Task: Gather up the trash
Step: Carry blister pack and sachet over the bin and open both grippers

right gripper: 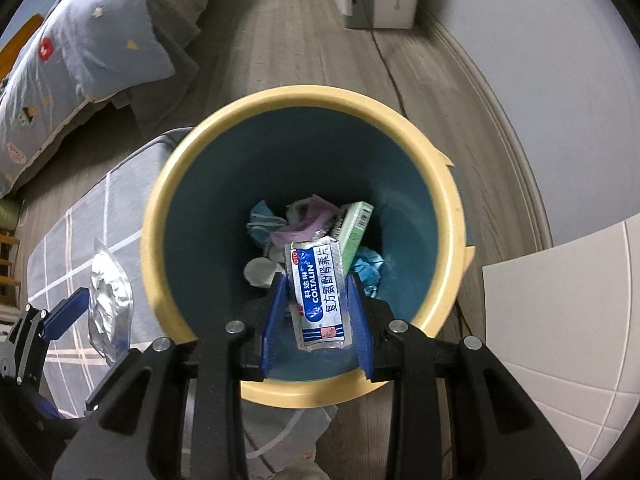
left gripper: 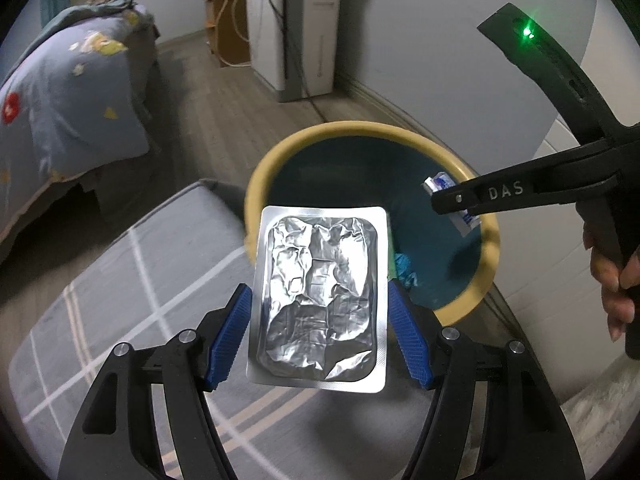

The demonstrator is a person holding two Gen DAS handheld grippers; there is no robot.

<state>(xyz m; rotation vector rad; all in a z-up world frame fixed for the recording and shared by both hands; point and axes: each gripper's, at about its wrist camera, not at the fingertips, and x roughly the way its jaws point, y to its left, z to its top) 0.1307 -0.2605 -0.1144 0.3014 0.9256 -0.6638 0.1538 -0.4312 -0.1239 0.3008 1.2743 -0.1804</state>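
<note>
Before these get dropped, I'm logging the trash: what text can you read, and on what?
"COLTALIN": blue and white sachet in the right hand-held gripper.
"OTC": red oval on that sachet.
"复方氨酚肾素片": same sachet.
"DAS": right hand-held gripper's arm.
Green box in the bin: print too small.
Foil pack: none.

- A silver foil blister pack (left gripper: 318, 300), crumpled in the middle with a flat rim, is held upright just short of the bin's near edge.
- A blue-and-white Coltalin sachet (right gripper: 318, 294), flat and wrinkled, hangs above the bin's opening.
- The bin (right gripper: 168, 184), yellow-rimmed with a teal inside, stands on the floor, with wrappers, a green box and blue scraps at its bottom.
</note>
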